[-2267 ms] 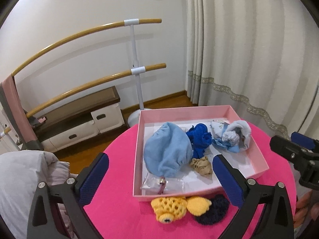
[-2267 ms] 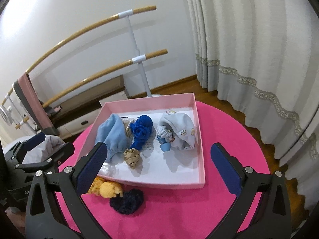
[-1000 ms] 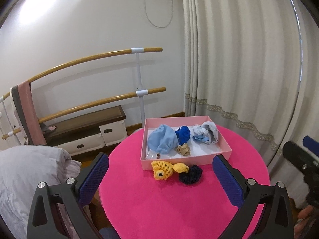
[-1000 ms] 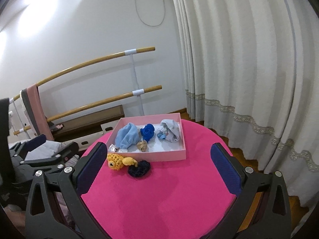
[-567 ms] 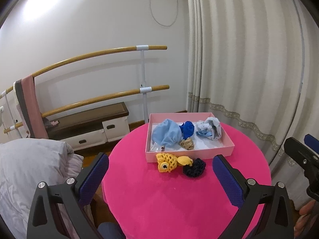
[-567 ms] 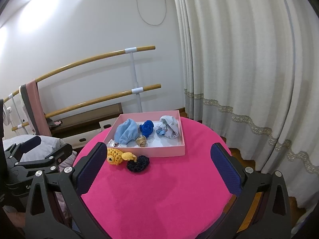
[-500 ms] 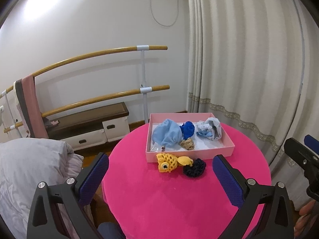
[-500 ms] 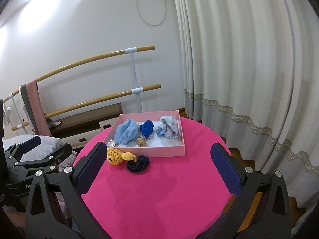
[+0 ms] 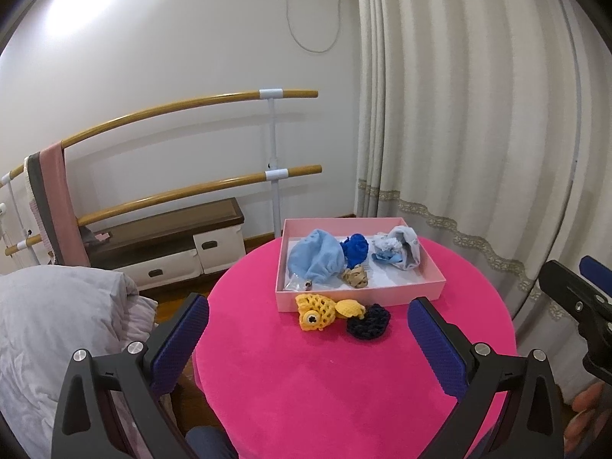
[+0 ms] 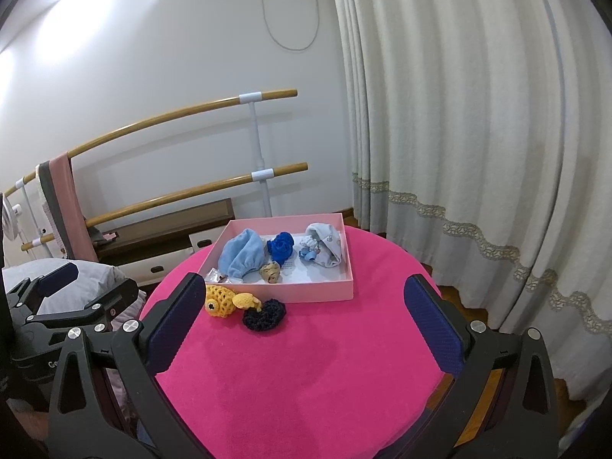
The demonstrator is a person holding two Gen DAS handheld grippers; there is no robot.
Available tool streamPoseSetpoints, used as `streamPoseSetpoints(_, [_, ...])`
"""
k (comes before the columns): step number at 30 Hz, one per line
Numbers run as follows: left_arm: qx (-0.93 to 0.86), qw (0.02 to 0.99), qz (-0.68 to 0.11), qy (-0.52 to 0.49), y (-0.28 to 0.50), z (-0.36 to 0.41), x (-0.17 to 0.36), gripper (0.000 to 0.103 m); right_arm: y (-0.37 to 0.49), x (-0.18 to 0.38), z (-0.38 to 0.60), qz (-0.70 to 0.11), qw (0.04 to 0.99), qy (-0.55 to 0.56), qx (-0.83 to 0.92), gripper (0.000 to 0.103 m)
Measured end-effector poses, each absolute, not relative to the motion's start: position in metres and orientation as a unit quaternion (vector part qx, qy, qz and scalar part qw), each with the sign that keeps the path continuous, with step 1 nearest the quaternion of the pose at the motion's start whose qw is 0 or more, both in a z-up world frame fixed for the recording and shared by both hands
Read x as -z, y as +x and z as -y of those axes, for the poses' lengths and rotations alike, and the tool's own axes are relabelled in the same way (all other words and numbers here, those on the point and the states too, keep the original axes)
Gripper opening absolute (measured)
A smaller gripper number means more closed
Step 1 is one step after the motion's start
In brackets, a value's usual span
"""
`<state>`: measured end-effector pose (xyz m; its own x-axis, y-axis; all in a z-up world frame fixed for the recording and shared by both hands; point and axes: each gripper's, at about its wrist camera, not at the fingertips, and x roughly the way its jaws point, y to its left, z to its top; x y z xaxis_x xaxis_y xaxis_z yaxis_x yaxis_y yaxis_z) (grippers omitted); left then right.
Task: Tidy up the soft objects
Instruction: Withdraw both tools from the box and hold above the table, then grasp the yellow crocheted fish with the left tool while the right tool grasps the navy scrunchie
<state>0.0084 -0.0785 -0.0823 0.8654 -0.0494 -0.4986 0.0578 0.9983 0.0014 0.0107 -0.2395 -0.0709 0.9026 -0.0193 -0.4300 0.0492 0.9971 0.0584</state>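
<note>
While both our left claw (image 9: 308, 338) and right claw (image 10: 306, 319) hang agape and empty, the crocheted yellow fish (image 10: 223, 300) and navy crochet piece (image 10: 264, 314) lie ahead on the pink surface (image 10: 306, 363), just outside the pink box (image 10: 306, 293), the fish lengthwise across our reach, nearer the left claw

Yellow crochet fish (image 9: 315, 306) & navy crochet piece (image 9: 368, 320) touching, just outside pink box (image 9: 359, 296)

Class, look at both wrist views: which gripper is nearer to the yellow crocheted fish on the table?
Left, narrowly. The left gripper hangs back from the yellow crocheted fish, roughly in line with it. The right gripper sits equally far back but off to the fish's right. Both are open and empty.
</note>
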Motion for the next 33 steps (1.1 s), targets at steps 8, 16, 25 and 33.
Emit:
streamPoseSetpoints(8, [0.024,0.964,-0.264,0.004,0.012,0.076,0.087,0.103,0.012,0.072,0.239,-0.225,0.974,0.035,0.018,0.103])
streamPoseSetpoints(16, [0.021,0.961,-0.277,0.002,0.023,0.073,0.099,0.103,0.019,0.078,0.240,-0.237,0.971,0.034,0.017,0.103])
streamPoseSetpoints(25, [0.020,0.948,-0.319,0.005,0.059,0.070,0.131,0.103,0.046,0.110,0.245,-0.279,0.959,0.036,0.020,0.103])
streamPoseSetpoints(33, [0.021,0.934,-0.357,0.013,0.115,0.070,0.163,0.103,0.081,0.149,0.251,-0.328,0.944,0.037,0.015,0.103])
